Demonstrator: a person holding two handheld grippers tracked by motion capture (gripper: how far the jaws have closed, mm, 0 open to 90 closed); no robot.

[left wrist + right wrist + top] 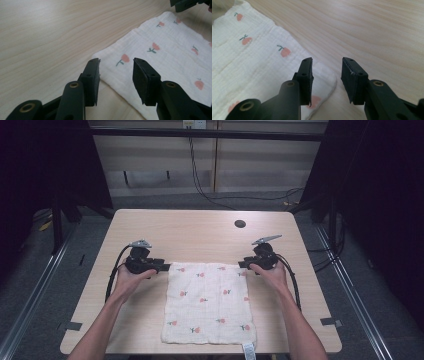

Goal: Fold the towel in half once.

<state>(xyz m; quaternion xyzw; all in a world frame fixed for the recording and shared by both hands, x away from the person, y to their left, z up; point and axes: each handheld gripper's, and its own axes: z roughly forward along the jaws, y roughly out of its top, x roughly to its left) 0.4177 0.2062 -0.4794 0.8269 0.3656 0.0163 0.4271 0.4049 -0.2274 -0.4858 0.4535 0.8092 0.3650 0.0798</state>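
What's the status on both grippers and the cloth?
Left gripper and right gripper open, each at a far corner. Cloth flat on table, not gripped. Nothing in the way.

A light wooden table with rounded corners stands in the middle of the high view, and a small dark round hole sits in its top near the far right corner. Grey floor surrounds it, with metal rails running along both sides, a few strips of tape stuck down near the table's near corners, and black cables trailing from the pale wall panel at the back. A yellowish object lies on the floor at the far left, possibly more tape, though it is too small to tell.
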